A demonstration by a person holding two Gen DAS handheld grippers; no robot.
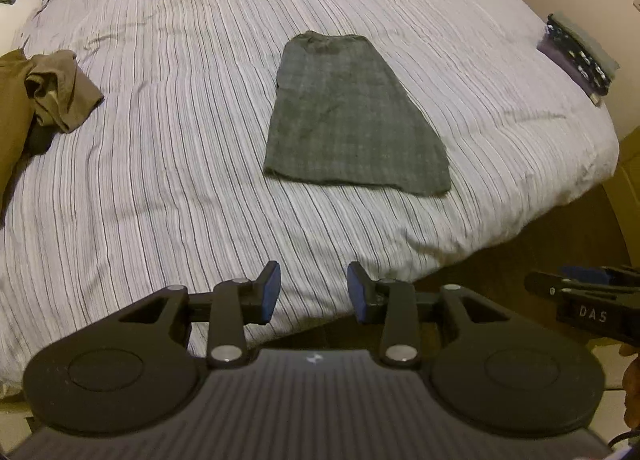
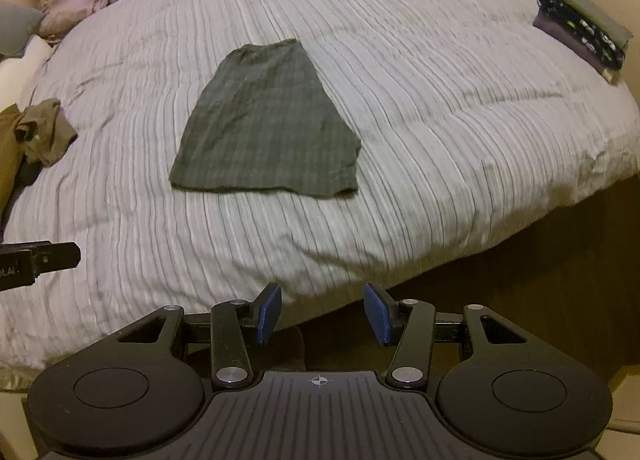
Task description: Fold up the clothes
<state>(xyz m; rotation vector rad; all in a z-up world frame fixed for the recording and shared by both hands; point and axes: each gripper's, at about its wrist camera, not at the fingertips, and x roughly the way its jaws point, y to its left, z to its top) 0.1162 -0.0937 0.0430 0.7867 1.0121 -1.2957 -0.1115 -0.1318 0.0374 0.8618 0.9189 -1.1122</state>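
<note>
Bed (image 1: 160, 180): striped cover, carries everything.
Grey garment (image 1: 352, 116): mid-bed, flat, narrow at far end; looks folded lengthwise at least once, though I cannot tell how many layers.
Brown clothes (image 1: 60, 92): far left, crumpled heap.
Folded stack (image 1: 576, 56): far right edge.
Left gripper (image 1: 314, 292): fingers well apart, empty, over near edge.
Right gripper (image 2: 323, 312): same, empty.
Step, my judgement: between grasps. The scene fits either a mid-fold pause or a finished fold awaiting stacking.
</note>
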